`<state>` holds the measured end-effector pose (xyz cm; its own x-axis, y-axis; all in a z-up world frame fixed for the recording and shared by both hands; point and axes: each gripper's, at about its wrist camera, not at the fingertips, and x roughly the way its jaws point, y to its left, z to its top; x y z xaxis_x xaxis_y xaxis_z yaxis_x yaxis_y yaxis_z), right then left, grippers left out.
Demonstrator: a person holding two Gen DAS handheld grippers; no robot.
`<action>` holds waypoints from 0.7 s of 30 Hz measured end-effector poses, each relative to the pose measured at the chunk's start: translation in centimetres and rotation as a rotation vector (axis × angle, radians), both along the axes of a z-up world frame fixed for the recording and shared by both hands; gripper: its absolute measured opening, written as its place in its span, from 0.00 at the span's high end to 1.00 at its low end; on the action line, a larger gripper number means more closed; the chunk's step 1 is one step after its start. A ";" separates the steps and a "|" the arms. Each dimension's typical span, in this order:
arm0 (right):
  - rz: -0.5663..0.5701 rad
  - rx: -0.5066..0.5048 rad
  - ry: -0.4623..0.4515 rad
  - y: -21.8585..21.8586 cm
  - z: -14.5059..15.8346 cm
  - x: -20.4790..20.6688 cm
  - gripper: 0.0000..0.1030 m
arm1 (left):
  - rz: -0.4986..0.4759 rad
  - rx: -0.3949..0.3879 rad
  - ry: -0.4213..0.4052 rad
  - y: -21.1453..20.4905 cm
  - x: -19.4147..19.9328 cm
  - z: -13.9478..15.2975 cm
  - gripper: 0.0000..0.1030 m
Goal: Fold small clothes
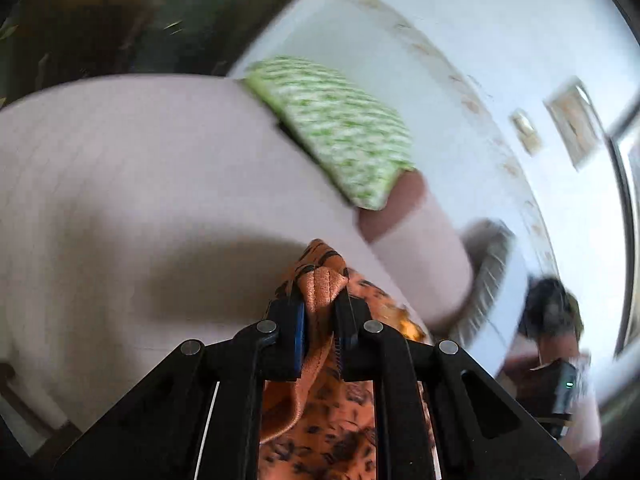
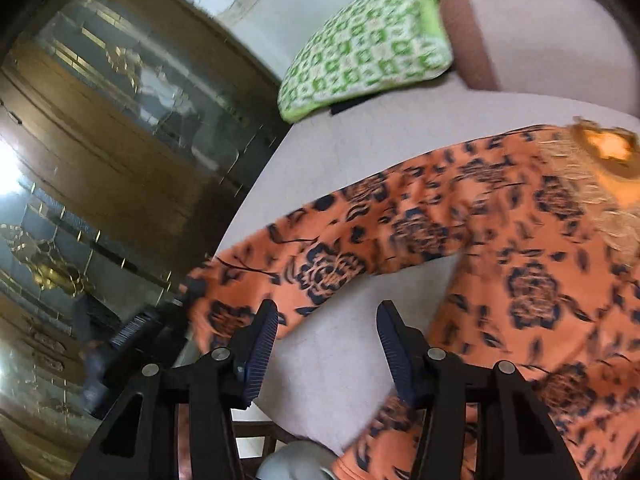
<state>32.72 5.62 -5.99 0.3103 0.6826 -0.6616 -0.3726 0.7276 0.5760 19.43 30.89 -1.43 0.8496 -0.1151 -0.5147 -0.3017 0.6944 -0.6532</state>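
Observation:
An orange garment with a dark flower print (image 2: 520,264) lies spread on the pale pink table (image 2: 352,360), one sleeve reaching left toward the table edge. My left gripper (image 1: 320,312) is shut on a bunched edge of this orange garment (image 1: 320,280) and holds it above the table. My right gripper (image 2: 326,320) is open and empty, just above bare table between the sleeve and the body of the garment. A folded green-and-white patterned cloth (image 2: 368,48) lies at the far side of the table; it also shows in the left wrist view (image 1: 332,128).
The table edge runs close on the left in the right wrist view, with dark wood-and-glass cabinets (image 2: 120,140) beyond. In the left wrist view, a white wall (image 1: 480,40) and the operator's other hand with a gripper (image 1: 556,356) sit to the right.

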 end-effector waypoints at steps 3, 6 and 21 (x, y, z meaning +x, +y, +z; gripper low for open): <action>-0.067 0.011 -0.008 -4.9 0.4 -1.2 0.51 | -0.117 0.084 -0.063 -5.0 -0.2 3.3 0.90; -0.125 0.028 0.001 -9.5 0.2 -2.5 0.51 | -0.260 0.162 -0.076 -11.1 0.1 5.2 0.90; -0.374 0.128 0.132 -29.4 -7.8 -7.0 0.51 | -0.782 0.125 0.333 -30.6 0.7 -7.7 0.83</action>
<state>25.76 -23.76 -13.84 0.4708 0.6181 -0.6296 -0.0134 0.7185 0.6954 20.16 0.30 -9.10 0.3517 -0.5303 -0.7714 0.1316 0.8439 -0.5201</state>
